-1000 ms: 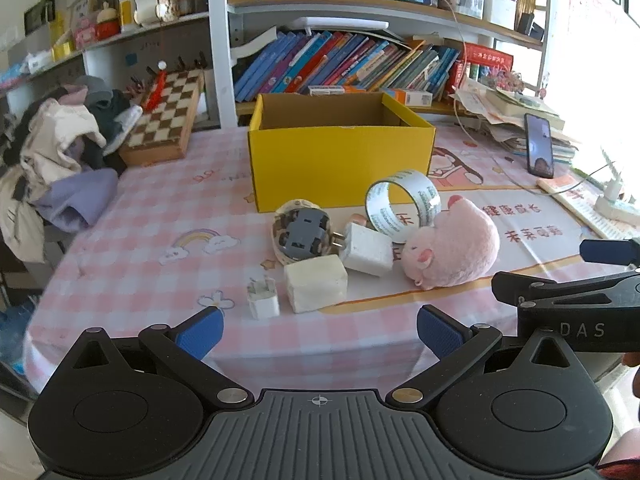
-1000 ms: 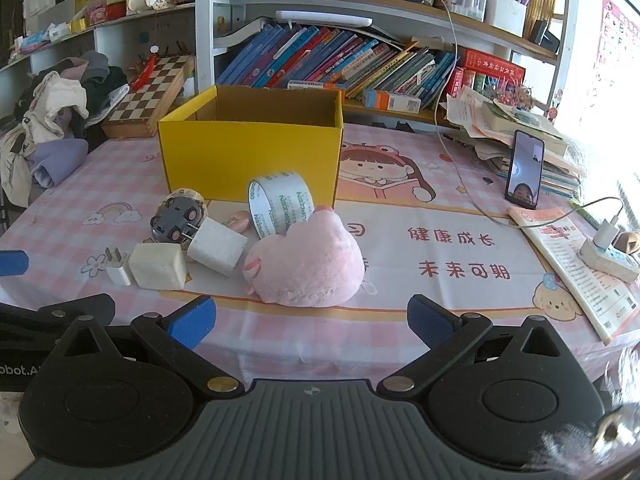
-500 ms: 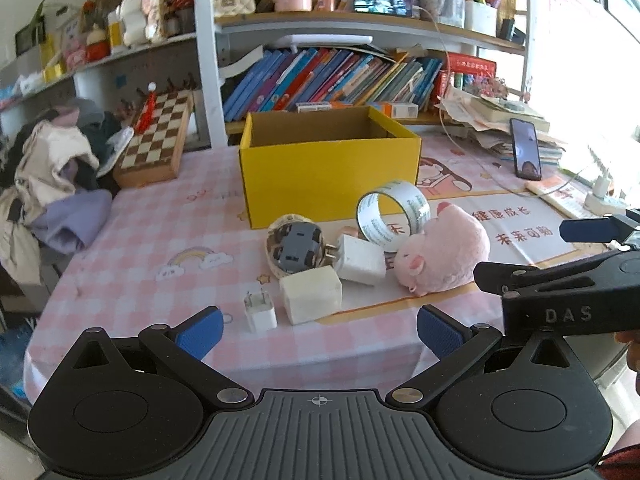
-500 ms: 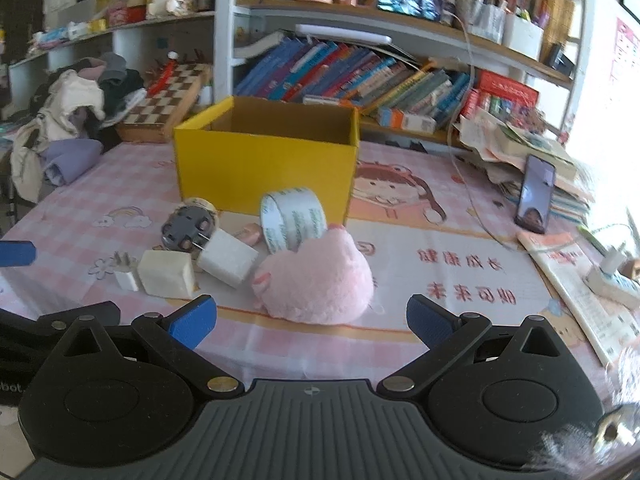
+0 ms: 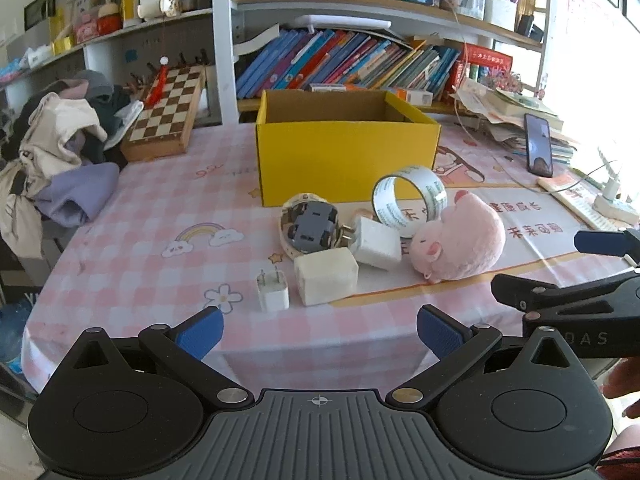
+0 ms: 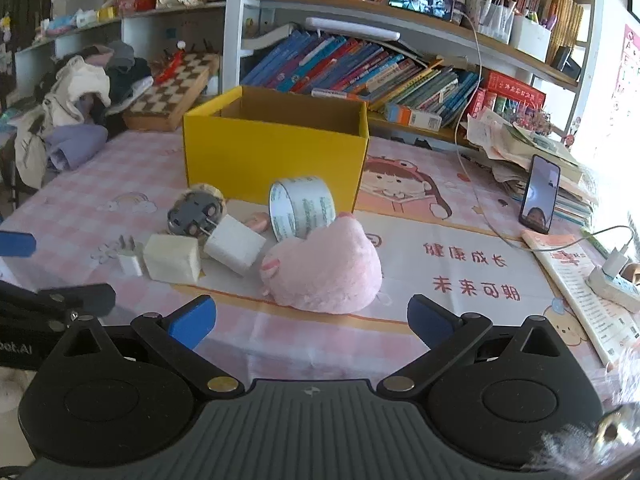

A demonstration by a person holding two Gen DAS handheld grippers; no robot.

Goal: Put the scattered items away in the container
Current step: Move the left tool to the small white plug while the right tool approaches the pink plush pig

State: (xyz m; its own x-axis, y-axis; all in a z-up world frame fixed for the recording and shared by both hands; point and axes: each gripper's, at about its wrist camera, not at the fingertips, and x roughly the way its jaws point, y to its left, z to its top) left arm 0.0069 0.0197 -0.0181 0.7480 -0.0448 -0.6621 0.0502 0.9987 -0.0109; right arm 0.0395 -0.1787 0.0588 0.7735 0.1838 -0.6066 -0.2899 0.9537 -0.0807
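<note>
An open yellow box (image 5: 344, 156) (image 6: 276, 156) stands mid-table. In front of it lie a tape roll (image 5: 410, 200) (image 6: 302, 206), a pink plush pig (image 5: 460, 248) (image 6: 324, 272), a grey round object (image 5: 312, 228) (image 6: 194, 214), two white chargers (image 5: 378, 242) (image 5: 273, 290), and a cream block (image 5: 326, 276) (image 6: 172, 258). My left gripper (image 5: 318, 330) is open, short of the small charger. My right gripper (image 6: 310, 318) is open just before the pig. Each gripper shows at the edge of the other's view.
A chessboard (image 5: 168, 116) and a clothes pile (image 5: 60, 152) sit at the left. A propped phone (image 6: 538, 194), papers, a booklet (image 6: 584, 280) and a power strip (image 6: 612, 284) crowd the right. Bookshelves (image 6: 360, 68) stand behind the table.
Both grippers have risen and drawn back a little, so the items look slightly farther and lower. The items have not moved. Both stay open.
</note>
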